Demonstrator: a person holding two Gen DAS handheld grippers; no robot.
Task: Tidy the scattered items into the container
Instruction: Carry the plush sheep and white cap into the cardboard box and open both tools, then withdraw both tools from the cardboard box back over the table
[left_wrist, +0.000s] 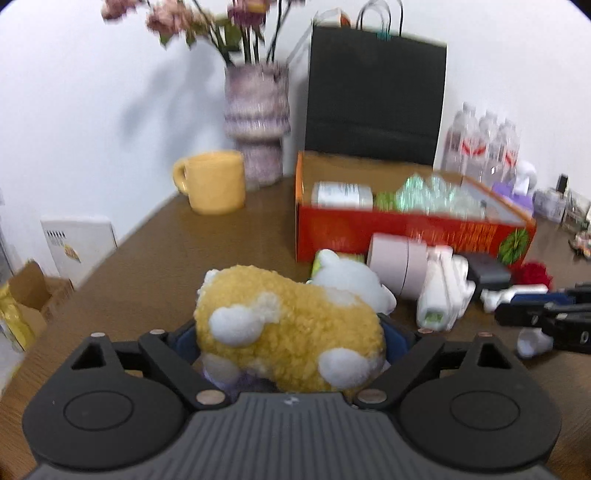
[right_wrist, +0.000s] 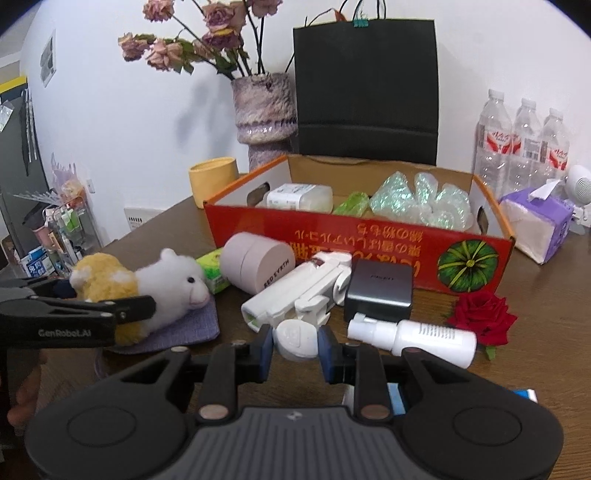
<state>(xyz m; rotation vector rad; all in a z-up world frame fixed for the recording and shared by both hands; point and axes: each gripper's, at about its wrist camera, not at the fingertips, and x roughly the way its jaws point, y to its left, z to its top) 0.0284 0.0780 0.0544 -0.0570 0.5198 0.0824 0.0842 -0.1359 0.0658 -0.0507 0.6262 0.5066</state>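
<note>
A yellow-and-white plush toy (left_wrist: 295, 332) lies on a purple cloth (right_wrist: 184, 328). My left gripper (left_wrist: 290, 334) has its blue pads against the fur on both sides, and one finger (right_wrist: 122, 310) lies along the toy's flank. My right gripper (right_wrist: 295, 349) is shut on a small round white cap (right_wrist: 295, 338), held just above the table. The red cardboard box (right_wrist: 369, 251) stands behind, holding a white bottle (right_wrist: 299, 197), a green packet and shiny wraps. Before it lie a pink tin (right_wrist: 258, 266), a white folded gadget (right_wrist: 303, 288), a black charger (right_wrist: 380, 291), a white spray bottle (right_wrist: 417, 339) and a red rose (right_wrist: 484, 317).
At the back stand a yellow mug (left_wrist: 214, 182), a vase of dried flowers (left_wrist: 256, 122) and a black paper bag (left_wrist: 375, 96). Water bottles (right_wrist: 524, 147) and a tissue pack (right_wrist: 539, 221) are at the right. The table's left edge (left_wrist: 110, 258) drops off beside the mug.
</note>
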